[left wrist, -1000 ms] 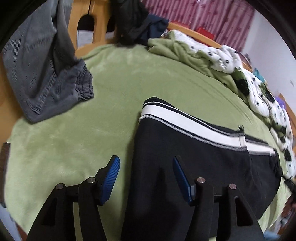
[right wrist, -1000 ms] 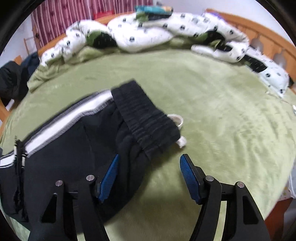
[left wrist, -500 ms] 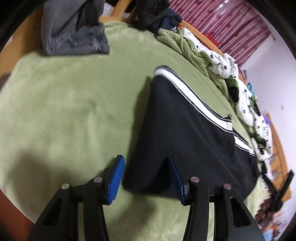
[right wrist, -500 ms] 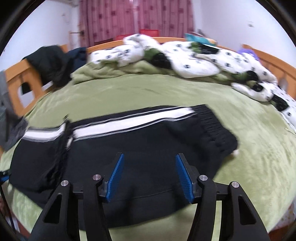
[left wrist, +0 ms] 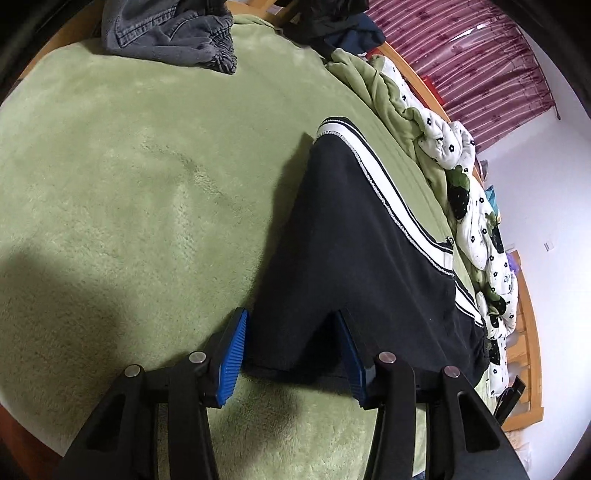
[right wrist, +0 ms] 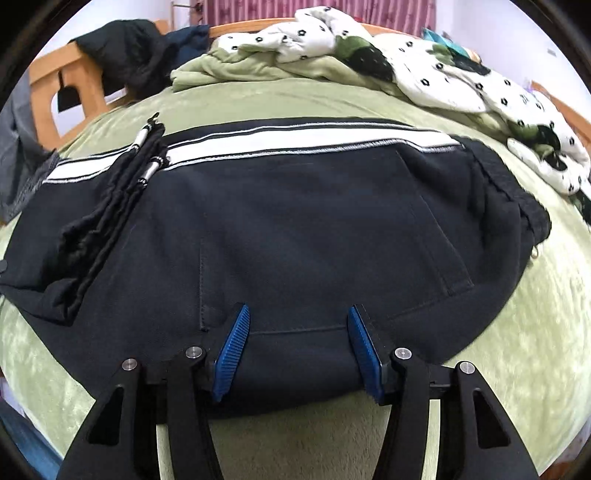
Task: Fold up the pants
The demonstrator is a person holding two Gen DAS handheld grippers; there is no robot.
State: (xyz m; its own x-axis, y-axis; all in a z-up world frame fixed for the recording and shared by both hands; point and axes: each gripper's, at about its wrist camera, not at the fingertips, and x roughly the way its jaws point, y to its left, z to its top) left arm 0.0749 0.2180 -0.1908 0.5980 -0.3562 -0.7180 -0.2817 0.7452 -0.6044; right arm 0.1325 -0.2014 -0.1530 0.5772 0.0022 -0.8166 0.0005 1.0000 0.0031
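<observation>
Both grippers straddle the pants' (right wrist: pixel 295 229) near edge on the bed (left wrist: pixel 129 184): left gripper (left wrist: pixel 291 354) apart, right gripper (right wrist: pixel 299 347) closing, poised to pinch.

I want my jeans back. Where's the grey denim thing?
The grey denim garment lies bunched at the far edge of the green blanket, top left in the left wrist view, well apart from the black pants.

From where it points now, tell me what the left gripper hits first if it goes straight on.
Probably the near edge of the black white-striped pants, which lies between the left gripper's open blue pads, with the green fleece blanket directly beneath; depth is unclear.
</observation>
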